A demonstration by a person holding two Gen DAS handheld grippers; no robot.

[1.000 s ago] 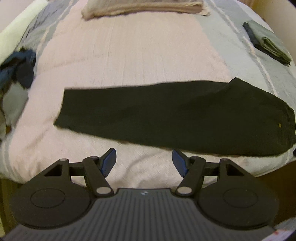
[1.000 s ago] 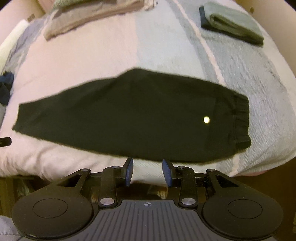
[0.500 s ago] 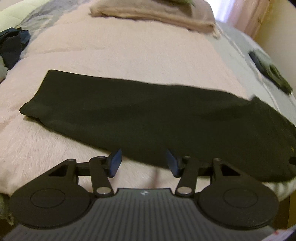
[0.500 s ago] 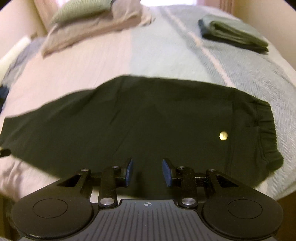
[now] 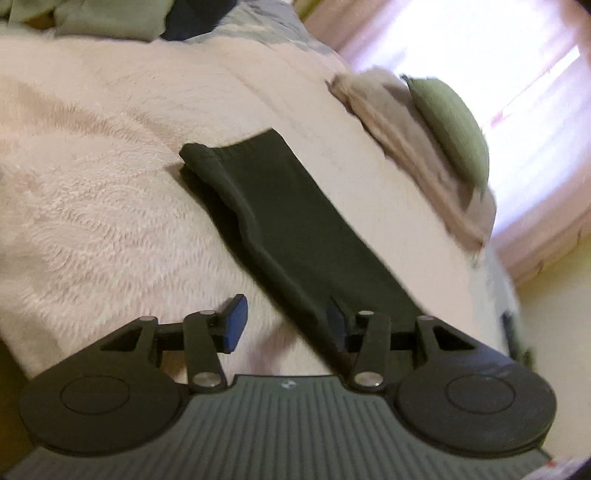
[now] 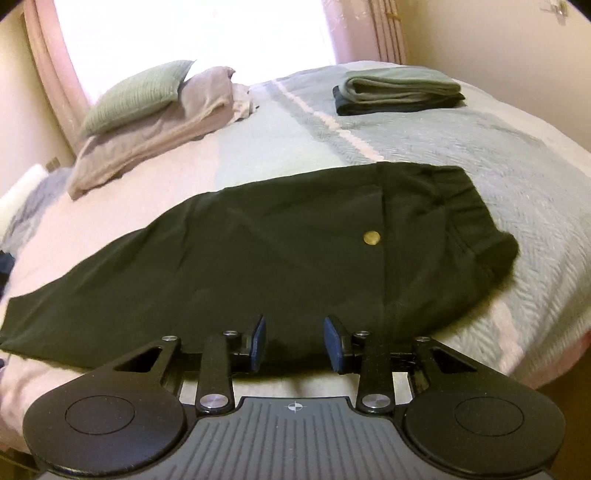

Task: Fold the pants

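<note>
Dark pants [image 6: 258,258] lie flat on the bed, folded lengthwise, waistband at the right with a gold button [image 6: 371,237]. My right gripper [image 6: 295,343] is open, low at the pants' near edge, nothing between its fingers. In the left wrist view the leg end [image 5: 295,229] runs diagonally from the hem at upper left toward the lower right. My left gripper [image 5: 286,321] is open and tilted, its right finger over the leg's near edge, its left finger over the pink blanket [image 5: 92,221].
A green pillow [image 6: 136,96] rests on a beige folded blanket [image 6: 155,136] near the bright window. Folded grey-green clothes [image 6: 399,90] lie at the far right on the striped bedspread [image 6: 480,155]. Crumpled clothes [image 5: 110,18] sit beyond the leg hem.
Both grippers have dropped lower and closer to the pants' near edge. The left one has swung and tilted toward the leg end. Both stay open.
</note>
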